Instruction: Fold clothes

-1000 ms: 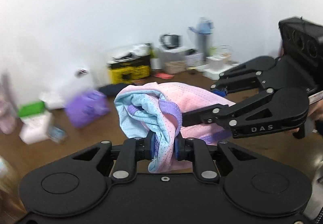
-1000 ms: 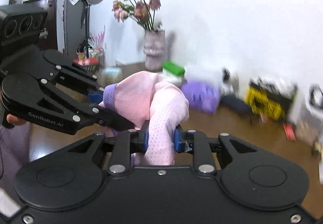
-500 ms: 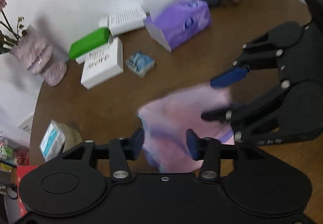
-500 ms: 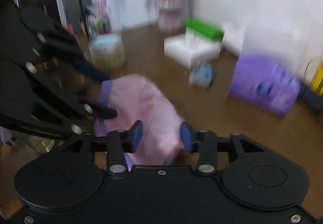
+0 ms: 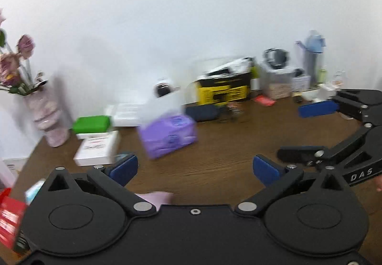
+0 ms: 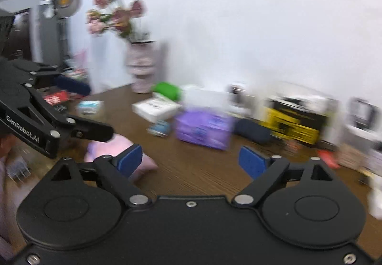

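1. Brown wooden table point(image 5: 214, 145), wide, against a white wall point(image 5: 191, 14); cluttered along the far edge; blurred in both views.
2. Left gripper point(image 5: 194, 167), black frame filling the bottom of the left wrist view; blue pads point(image 5: 124, 167) spread wide, jaws opening; nothing between them but bare wood; seen also from the right wrist view at the left edge point(image 6: 78, 110), likewise clasping nothing.
3. Right gripper point(image 6: 189, 161), black frame across the bottom of the right wrist view; blue pads point(image 6: 250, 162) far apart, jaws opening; bare table between them; seen also at the right edge of the left wrist view point(image 5: 310, 131), with nothing in its grasp.
4. Pink garment point(image 6: 112, 153), bunched in a soft heap on the table; free of both grippers; just behind and left of the right gripper's left pad, under the left gripper's lower finger in the right wrist view; only a pale pink scrap point(image 5: 155, 195) visible in the left wrist view, at the near edge of the frame below the left pad.
5. Yellow and black box point(image 5: 222, 90) at the far side by the wall.
6. Purple tissue box point(image 5: 167, 133), mid table, well beyond the grippers.
7. Pink vase point(image 6: 140, 69) with faded roses, at the far left corner.
8. White box point(image 5: 95, 148) and green box point(image 5: 92, 123), stacked near the vase.
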{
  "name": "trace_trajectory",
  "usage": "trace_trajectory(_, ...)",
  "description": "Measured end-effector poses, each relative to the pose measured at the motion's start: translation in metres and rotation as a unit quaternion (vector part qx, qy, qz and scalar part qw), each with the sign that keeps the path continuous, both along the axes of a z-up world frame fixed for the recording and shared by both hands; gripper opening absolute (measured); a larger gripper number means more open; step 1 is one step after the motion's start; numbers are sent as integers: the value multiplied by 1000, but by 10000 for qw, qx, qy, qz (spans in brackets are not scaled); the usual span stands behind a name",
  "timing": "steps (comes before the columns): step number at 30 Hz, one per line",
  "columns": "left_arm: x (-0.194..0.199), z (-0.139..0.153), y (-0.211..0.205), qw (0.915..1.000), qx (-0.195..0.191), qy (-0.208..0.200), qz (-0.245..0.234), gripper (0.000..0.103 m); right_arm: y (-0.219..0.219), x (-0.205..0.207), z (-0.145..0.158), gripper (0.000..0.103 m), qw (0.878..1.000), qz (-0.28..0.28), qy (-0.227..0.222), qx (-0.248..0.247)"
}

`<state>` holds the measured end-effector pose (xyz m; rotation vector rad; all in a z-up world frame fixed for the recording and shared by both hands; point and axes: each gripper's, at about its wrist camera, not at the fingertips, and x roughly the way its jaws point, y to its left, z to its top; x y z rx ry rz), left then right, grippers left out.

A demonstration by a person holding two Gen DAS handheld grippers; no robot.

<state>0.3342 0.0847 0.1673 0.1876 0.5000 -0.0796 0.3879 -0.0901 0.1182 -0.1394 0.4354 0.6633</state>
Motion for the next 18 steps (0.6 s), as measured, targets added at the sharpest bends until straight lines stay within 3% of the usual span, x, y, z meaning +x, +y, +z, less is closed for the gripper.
trace_trajectory(5,-33,-15,-55,9972,-648,-309,187,103,-120,-36,-7,93,9931,-1104,252,313)
trace_trajectory(8,-69,-40,-80,9923,-1170,-355,215,103,-159,-66,-14,95,9884,-1465,238,313)
trace_trajectory(11,-94,-60,-89,9897,-1334,-392,336,103,-179,-106,-27,96,9864,-1618,219,202)
trace_trajectory(14,-128,-86,-92,9886,-1485,-180,178,103,-185,-155,-41,97,9870,-1586,69,254)
trace_trajectory(18,-175,-110,-93,9906,-1350,-107,210,103,-174,-210,-68,100,9891,-1435,57,319)
